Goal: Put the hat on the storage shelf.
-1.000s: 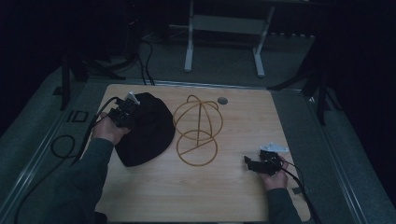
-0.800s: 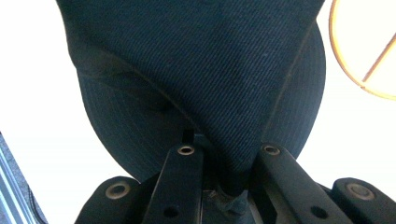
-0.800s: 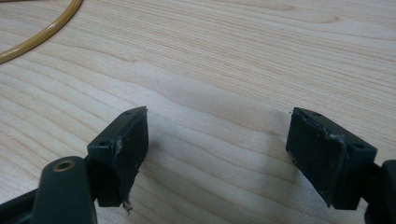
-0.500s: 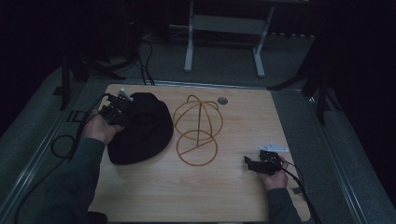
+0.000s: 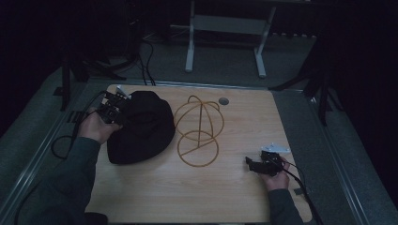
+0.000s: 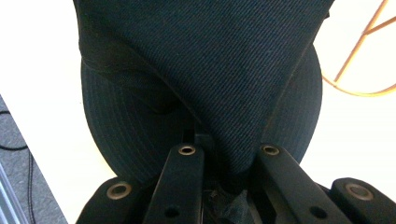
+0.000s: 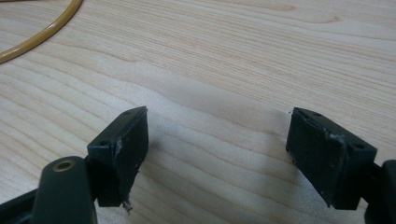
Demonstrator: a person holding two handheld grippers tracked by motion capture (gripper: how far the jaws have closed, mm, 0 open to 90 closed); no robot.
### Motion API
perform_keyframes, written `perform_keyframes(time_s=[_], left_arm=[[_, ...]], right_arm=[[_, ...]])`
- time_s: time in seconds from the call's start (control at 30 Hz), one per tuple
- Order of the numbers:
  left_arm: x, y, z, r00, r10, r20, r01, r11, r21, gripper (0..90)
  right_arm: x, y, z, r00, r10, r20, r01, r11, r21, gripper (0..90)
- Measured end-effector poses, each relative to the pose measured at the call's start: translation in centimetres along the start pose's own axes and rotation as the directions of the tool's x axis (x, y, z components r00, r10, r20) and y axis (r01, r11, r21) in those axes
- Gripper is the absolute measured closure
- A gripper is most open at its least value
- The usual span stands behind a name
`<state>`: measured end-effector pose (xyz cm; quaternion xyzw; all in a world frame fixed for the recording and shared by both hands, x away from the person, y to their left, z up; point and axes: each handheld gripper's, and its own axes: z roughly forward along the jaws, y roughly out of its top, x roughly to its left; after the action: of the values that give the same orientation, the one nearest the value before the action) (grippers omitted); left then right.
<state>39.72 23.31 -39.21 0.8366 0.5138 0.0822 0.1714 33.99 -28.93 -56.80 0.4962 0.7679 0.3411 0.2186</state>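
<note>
A dark cloth cap (image 5: 141,126) lies on the left part of the wooden table (image 5: 225,197), its far edge lifted. My left gripper (image 5: 117,110) is shut on that edge. In the left gripper view the dark twill of the cap (image 6: 201,60) hangs pinched between the two black jaws. A yellow wire hat stand (image 5: 198,129) sits just right of the cap, with a round base ring and a domed frame. My right gripper (image 5: 252,164) rests low at the table's right front, open, with bare wood between its fingertips (image 7: 123,144).
A round grommet hole (image 5: 224,101) sits near the table's far edge. A black cable (image 5: 63,140) trails off the left side. A white metal frame (image 5: 225,28) stands on the floor beyond the table. A curve of the stand's yellow ring (image 7: 42,30) shows in the right gripper view.
My left gripper has lifted and drawn the cap's edge up and toward the far left corner, and the cloth has bunched taller. The right gripper has stayed put.
</note>
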Motion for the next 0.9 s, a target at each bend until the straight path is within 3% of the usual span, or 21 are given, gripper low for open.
perform_keyframes(time_s=[0.5, 0.9], left_arm=[[-0.3, -0.1, -2.2, 0.9995, 0.024, 0.019, -0.023, 0.9982, -0.055, 86.6], [-0.6, -0.3, -4.4, 0.9988, 0.034, 0.035, -0.029, 0.9901, -0.138, 86.6]], right_arm=[[0.0, 0.0, 0.0, 1.0, -0.001, -0.001, 0.001, 1.0, -0.002, 20.9], [0.0, 0.0, 0.0, 1.0, 0.0, 0.0, 0.0, 1.0, -0.001, 20.9]])
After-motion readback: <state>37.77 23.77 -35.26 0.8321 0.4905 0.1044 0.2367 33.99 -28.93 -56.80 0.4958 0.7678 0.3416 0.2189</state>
